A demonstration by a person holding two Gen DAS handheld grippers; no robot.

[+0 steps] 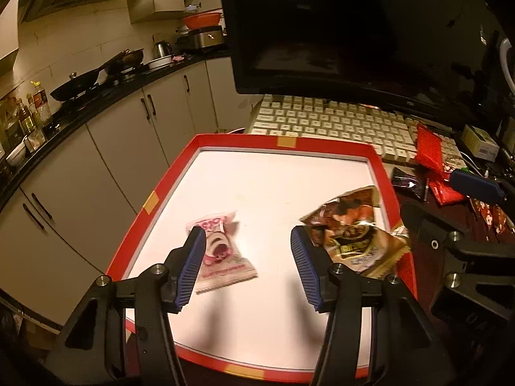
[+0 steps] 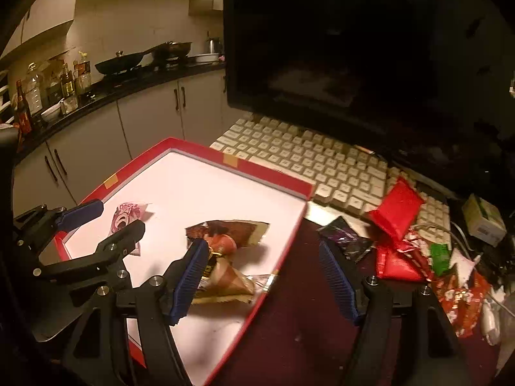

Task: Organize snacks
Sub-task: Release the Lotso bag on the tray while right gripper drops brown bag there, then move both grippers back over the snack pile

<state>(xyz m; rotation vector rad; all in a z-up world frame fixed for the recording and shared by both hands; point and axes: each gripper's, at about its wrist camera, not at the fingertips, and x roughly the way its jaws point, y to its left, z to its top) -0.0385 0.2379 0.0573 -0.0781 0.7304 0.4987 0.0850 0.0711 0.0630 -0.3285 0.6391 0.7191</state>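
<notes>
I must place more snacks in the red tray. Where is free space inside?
The red tray is bare along its far rim, and between the pink packet and brown packets. Crowded: the wrapper pile beside the keyboard.

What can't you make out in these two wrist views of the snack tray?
- Pink snack packet: the left claw's finger covers its left edge in the left wrist view.
- Brown snack packet: blurred in both views, print unreadable; the right claw's finger hides part of it.
- Loose wrappers beside the keyboard: overlapping, so their number is unclear.
- Monitor: dark, top cut off.
</notes>
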